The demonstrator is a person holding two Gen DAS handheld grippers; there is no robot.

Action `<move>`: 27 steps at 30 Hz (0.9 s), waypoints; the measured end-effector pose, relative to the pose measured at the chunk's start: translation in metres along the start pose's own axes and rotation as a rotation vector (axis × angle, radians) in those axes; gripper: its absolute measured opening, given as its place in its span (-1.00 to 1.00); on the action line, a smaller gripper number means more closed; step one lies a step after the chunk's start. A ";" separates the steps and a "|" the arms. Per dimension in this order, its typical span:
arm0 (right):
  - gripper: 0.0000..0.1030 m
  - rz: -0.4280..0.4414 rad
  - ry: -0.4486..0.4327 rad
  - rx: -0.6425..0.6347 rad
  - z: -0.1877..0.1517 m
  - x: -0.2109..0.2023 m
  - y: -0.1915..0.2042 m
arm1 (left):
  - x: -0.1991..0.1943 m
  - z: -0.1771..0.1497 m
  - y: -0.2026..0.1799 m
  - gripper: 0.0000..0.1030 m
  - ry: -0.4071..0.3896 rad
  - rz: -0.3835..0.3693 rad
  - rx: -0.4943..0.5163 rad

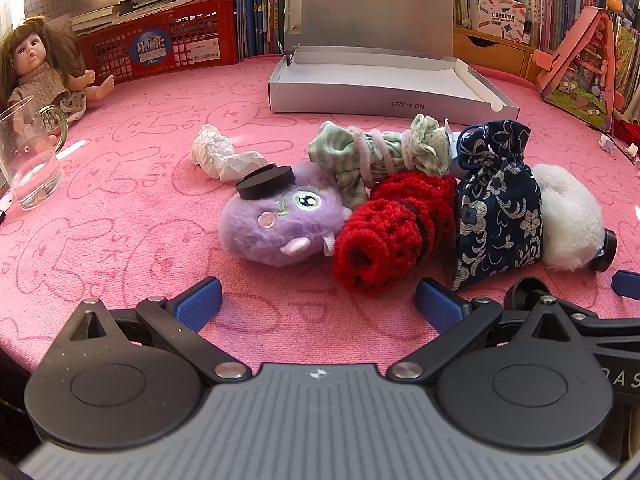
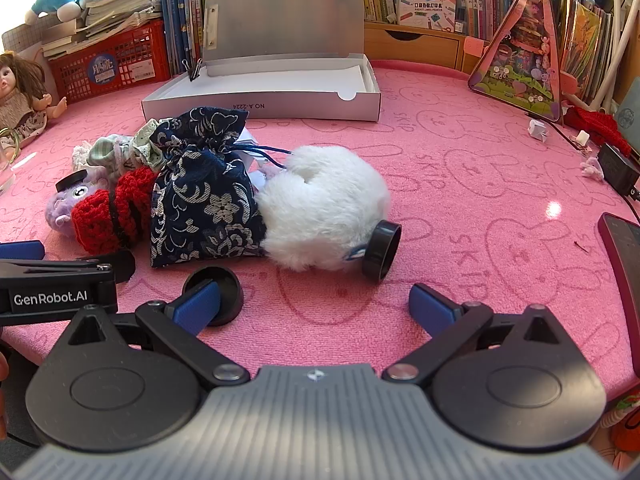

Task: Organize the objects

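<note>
A pile of soft things lies mid-table on the pink cloth: a purple plush (image 1: 280,220) with a black disc hat, a red knitted piece (image 1: 384,232), a green checked cloth bundle (image 1: 376,152), a navy floral pouch (image 1: 496,208) (image 2: 204,196) and a white fluffy toy (image 2: 324,204) (image 1: 564,216). An open white box (image 1: 384,84) (image 2: 272,88) stands behind them. My left gripper (image 1: 318,300) is open, just short of the red piece. My right gripper (image 2: 316,304) is open in front of the white toy, nothing between its fingers. A black cap (image 2: 214,294) lies by its left finger.
A crumpled tissue (image 1: 220,156), a glass mug (image 1: 30,156) and a doll (image 1: 40,72) sit at the left. A red crate (image 1: 160,36) and books line the back. A triangular toy case (image 2: 524,52), a black adapter (image 2: 618,168) and a dark device (image 2: 624,264) are on the right.
</note>
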State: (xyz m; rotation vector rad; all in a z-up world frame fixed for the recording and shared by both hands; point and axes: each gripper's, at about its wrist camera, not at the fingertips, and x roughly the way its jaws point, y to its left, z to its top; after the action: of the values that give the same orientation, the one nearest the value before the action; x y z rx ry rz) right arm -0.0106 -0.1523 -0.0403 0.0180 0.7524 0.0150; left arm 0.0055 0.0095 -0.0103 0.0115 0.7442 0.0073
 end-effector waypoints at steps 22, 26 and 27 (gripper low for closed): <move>1.00 0.004 -0.005 -0.004 0.001 0.002 -0.002 | -0.001 0.002 -0.002 1.00 0.006 0.002 -0.002; 1.00 0.008 -0.007 -0.003 0.001 0.002 -0.003 | -0.001 0.002 -0.001 1.00 0.006 0.001 -0.001; 1.00 0.009 -0.006 -0.003 0.001 0.003 -0.003 | -0.001 0.002 -0.002 1.00 0.006 0.001 -0.001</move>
State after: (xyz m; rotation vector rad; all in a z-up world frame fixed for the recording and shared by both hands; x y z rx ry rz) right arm -0.0081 -0.1551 -0.0414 0.0188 0.7461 0.0249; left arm 0.0061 0.0077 -0.0083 0.0108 0.7506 0.0092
